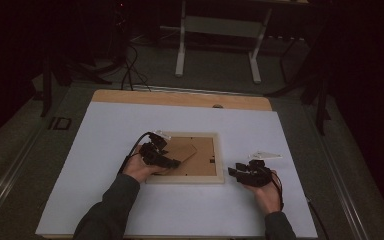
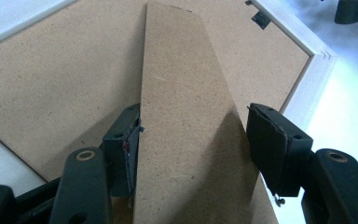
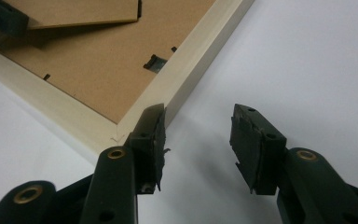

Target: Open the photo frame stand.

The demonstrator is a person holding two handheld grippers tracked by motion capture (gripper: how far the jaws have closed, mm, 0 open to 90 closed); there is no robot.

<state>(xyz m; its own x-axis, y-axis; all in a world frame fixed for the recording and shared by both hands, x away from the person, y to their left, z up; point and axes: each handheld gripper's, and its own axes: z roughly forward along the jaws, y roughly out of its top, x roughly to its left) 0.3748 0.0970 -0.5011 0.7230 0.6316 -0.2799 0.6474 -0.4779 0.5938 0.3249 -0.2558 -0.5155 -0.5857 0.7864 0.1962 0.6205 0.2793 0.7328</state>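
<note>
Picture frame (image 1: 185,157) lies face down mid-table, long axis across the table. Easel stand (image 2: 186,121) sits between the left gripper (image 2: 193,135) jaws, one pad touching its edge, the other clear; stand tapers away from the camera. Right gripper (image 3: 198,140) spread, empty, beside the frame corner. Advice: close squarely on both stand edges, lift slowly
</note>
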